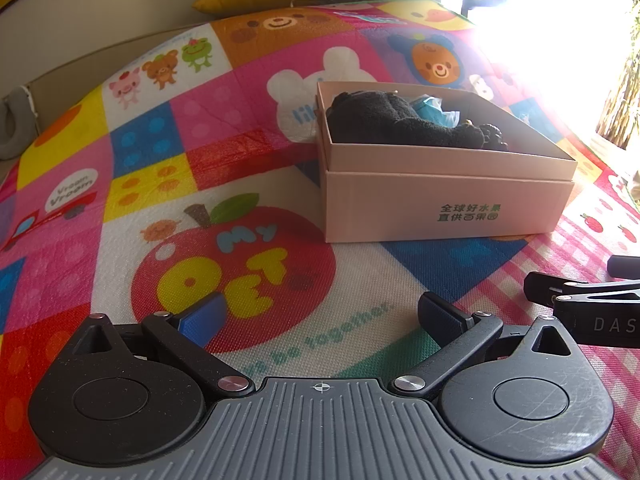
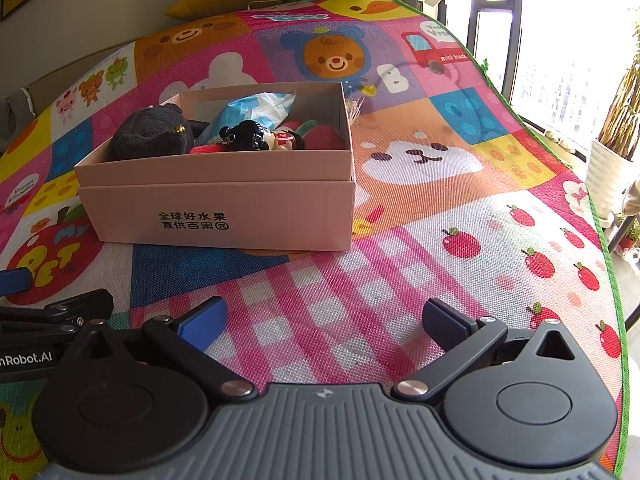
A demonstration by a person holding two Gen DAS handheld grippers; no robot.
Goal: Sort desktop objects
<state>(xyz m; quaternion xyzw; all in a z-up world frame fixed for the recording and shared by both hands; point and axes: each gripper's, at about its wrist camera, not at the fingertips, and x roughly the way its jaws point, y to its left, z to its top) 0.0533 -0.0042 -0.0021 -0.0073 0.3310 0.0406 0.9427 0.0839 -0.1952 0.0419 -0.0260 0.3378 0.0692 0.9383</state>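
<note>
Both claws wide open w/ nothing held, left claw (image 1: 320,316), right claw (image 2: 326,318), toys in pink box (image 2: 224,200)

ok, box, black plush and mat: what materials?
Box: looks like matte pink cardboard, with crisp folded edges and printed green text. Black plush: fuzzy, napped fabric, probably polyester fleece. Mat: a woven-textured printed sheet with slight sheen, likely plastic or nonwoven; cannot tell which.

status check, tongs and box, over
Left tongs open, empty. Right tongs open, empty. Box on mat, holds plush, figurine, packet. Nothing in the way.
</note>
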